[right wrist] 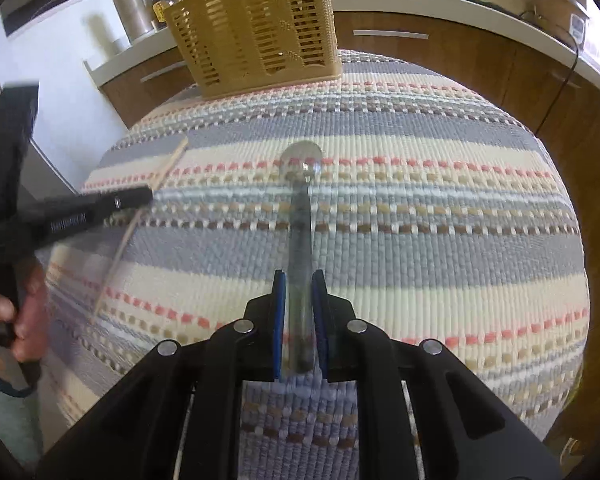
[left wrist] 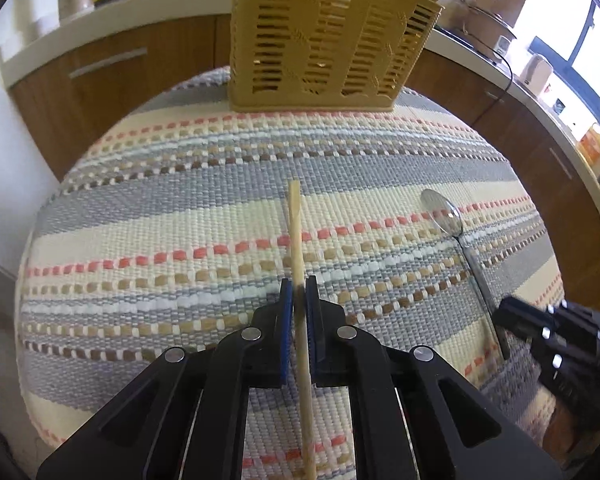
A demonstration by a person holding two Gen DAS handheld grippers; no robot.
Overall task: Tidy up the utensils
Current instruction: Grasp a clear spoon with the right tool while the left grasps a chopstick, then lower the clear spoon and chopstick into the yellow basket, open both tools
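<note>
Left wrist view shows the left tool (left wrist: 299, 292) clenched on a pale wooden chopstick (left wrist: 296, 236) pointing to 12 o'clock at the tan slotted plastic basket (left wrist: 320, 40), ready for dropping in, while the right tool (right wrist: 299, 284) grasps a clear plastic spoon (right wrist: 302, 184) by its handle above the striped woven surface (right wrist: 440, 240).

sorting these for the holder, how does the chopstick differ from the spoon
The chopstick is pale wood, thin and straight with a squared end; the spoon is shiny metal, wider, ending in a rounded bowl. The chopstick sits in the left tongs, the spoon in the right tongs. Both are long utensils, gripped along the shaft, pointing toward the yellow slotted basket.
</note>
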